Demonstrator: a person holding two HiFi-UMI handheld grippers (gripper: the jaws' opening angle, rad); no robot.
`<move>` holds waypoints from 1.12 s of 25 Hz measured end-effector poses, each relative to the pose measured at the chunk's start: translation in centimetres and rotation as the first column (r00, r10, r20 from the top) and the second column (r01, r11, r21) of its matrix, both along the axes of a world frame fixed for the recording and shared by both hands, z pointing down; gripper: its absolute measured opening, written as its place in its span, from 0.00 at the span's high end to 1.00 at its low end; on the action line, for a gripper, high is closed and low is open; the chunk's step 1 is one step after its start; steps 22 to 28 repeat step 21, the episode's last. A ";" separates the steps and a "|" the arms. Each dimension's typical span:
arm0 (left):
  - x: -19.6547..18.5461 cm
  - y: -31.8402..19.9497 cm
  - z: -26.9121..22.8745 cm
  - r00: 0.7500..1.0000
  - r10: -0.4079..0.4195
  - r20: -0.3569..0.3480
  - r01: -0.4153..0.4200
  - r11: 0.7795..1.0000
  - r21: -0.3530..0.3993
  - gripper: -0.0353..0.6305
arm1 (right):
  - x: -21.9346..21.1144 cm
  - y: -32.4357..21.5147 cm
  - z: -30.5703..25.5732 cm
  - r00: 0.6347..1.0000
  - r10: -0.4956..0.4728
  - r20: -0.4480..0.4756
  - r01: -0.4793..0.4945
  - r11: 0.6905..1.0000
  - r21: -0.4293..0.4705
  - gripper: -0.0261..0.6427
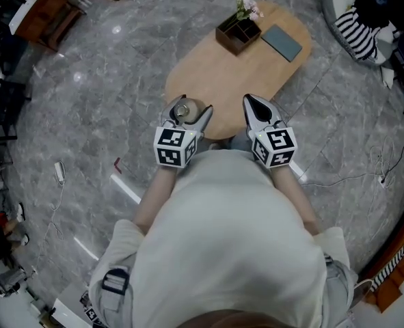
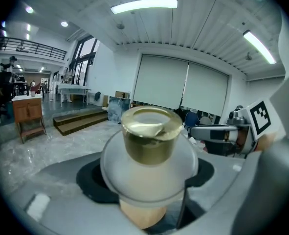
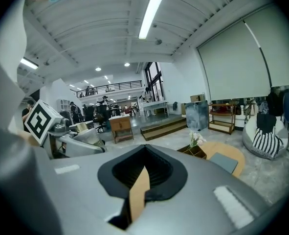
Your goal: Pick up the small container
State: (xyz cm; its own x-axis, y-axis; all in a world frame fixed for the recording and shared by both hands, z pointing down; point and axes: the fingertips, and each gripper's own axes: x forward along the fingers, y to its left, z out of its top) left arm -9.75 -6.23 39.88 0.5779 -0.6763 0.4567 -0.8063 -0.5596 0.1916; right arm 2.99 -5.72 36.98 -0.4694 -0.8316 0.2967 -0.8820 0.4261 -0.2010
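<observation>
Far left: a wooden cabinet (image 1: 46, 11) is seen on the grey stone floor (image 1: 99, 94), well apart from the oval wooden table (image 1: 256, 74).

Left tongs (image 1: 190, 109): clamped on the small container (image 2: 150, 140), with the jaws spread wide round its frosted round body. The container is gold-capped and is held upright, cap up. In the head view it is placed over the table's near edge, at the left end. Whether its base touches the table top cannot be told. A strip of table wood is seen under it in the left gripper view. The left marker cube (image 1: 174, 147) is set against the person's pale shirt (image 1: 222, 238).

Table's far edge: a dark wooden organiser box (image 1: 237, 34) is seen with pale pink flowers (image 1: 247, 7) in it. Both are well apart from the container.

Right tongs (image 1: 250, 104): the jaws are together, only a narrow slit is left, and nothing is held. A sliver of table wood is seen through the slit in the right gripper view. These tongs are held over the table's near edge, beside the left tongs but apart from them. The right marker cube (image 1: 275, 147) is level with the left one.

A flat grey-blue pad (image 1: 281, 42) is laid just right of the box, near the far right end of the table.

Far right: a pale beanbag (image 1: 342, 2) with a striped cloth (image 1: 357, 33) on it is seen on the floor, apart from the table.
</observation>
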 end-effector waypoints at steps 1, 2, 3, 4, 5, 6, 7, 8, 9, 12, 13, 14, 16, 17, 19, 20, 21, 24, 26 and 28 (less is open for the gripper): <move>0.0 -0.1 0.0 1.000 -0.001 -0.001 0.001 1.000 -0.001 0.43 | -0.1 0.0 0.0 1.000 -0.003 -0.001 0.003 1.000 -0.001 0.96; 0.0 -0.1 0.0 1.000 -0.002 -0.001 0.002 1.000 -0.002 0.43 | -0.2 -0.1 0.0 1.000 -0.005 -0.002 0.005 1.000 -0.001 0.96; 0.0 -0.1 0.0 1.000 -0.003 -0.001 0.003 1.000 -0.003 0.43 | -0.2 -0.1 0.0 1.000 -0.006 -0.001 0.006 1.000 -0.001 0.96; 0.0 -0.2 0.1 1.000 -0.004 -0.002 0.004 1.000 -0.005 0.43 | -0.2 -0.1 0.0 1.000 -0.007 -0.001 0.007 1.000 -0.002 0.97; 0.1 -0.2 0.1 1.000 -0.005 -0.002 0.005 1.000 -0.007 0.43 | -0.2 -0.2 0.1 1.000 -0.008 0.000 0.008 1.000 -0.002 0.96; 0.1 -0.3 0.2 1.000 -0.005 -0.003 0.005 1.000 -0.008 0.43 | -0.2 -0.2 0.1 1.000 -0.008 0.000 0.008 1.000 -0.004 0.97; 0.2 -0.3 0.2 1.000 -0.005 -0.003 0.005 1.000 -0.010 0.43 | -0.1 -0.2 0.1 1.000 -0.009 0.000 0.009 1.000 -0.005 0.96; 0.3 -0.3 0.2 1.000 -0.006 -0.004 0.006 1.000 -0.011 0.43 | -0.1 -0.3 0.1 1.000 -0.010 -0.001 0.010 1.000 -0.006 0.97; 0.4 -0.3 0.2 1.000 -0.006 -0.004 0.006 1.000 -0.012 0.43 | -0.1 -0.3 0.1 1.000 -0.012 -0.002 0.012 1.000 -0.007 0.97; 0.6 -0.4 0.3 1.000 -0.006 -0.001 0.006 1.000 -0.013 0.43 | 0.1 -0.3 0.2 1.000 -0.015 -0.005 0.014 1.000 -0.010 0.97; 0.7 -0.5 0.3 1.000 -0.007 0.001 0.007 1.000 -0.013 0.43 | 0.1 -0.3 0.3 1.000 -0.015 -0.006 0.015 1.000 -0.011 0.97; 0.7 -0.5 0.4 1.000 -0.008 0.002 0.008 1.000 -0.013 0.43 | 0.1 -0.4 0.3 1.000 -0.015 -0.007 0.015 1.000 -0.012 0.97; 0.7 -0.6 0.5 1.000 -0.010 0.003 0.010 1.000 -0.017 0.43 | 0.1 -0.4 0.3 1.000 -0.016 -0.009 0.016 1.000 -0.014 0.97; 0.7 -0.6 0.6 1.000 -0.010 0.003 0.010 1.000 -0.019 0.43 | 0.1 -0.5 0.4 1.000 -0.017 -0.011 0.017 1.000 -0.016 0.97; 0.8 -0.8 0.7 1.000 -0.011 0.005 0.011 1.000 -0.022 0.43 | 0.1 -0.7 0.4 1.000 -0.018 -0.013 0.018 1.000 -0.017 0.97; 0.8 -1.0 0.8 1.000 -0.010 0.006 0.010 1.000 -0.023 0.43 | 0.1 -0.8 0.5 1.000 -0.018 -0.013 0.018 1.000 -0.018 0.97; 0.8 -1.1 0.9 1.000 -0.010 0.007 0.010 1.000 -0.024 0.43 | 0.2 -0.9 0.5 1.000 -0.019 -0.014 0.019 1.000 -0.018 0.97; 0.8 -1.1 0.9 1.000 -0.010 0.007 0.010 1.000 -0.024 0.43 | 0.2 -0.9 0.5 1.000 -0.019 -0.014 0.019 1.000 -0.018 0.97; 0.8 -1.1 0.9 1.000 -0.010 0.007 0.010 1.000 -0.024 0.43 | 0.2 -0.9 0.5 1.000 -0.019 -0.014 0.019 1.000 -0.018 0.97; 0.8 -1.1 0.9 1.000 -0.010 0.007 0.010 1.000 -0.024 0.43 | 0.2 -0.9 0.5 1.000 -0.019 -0.014 0.019 1.000 -0.018 0.97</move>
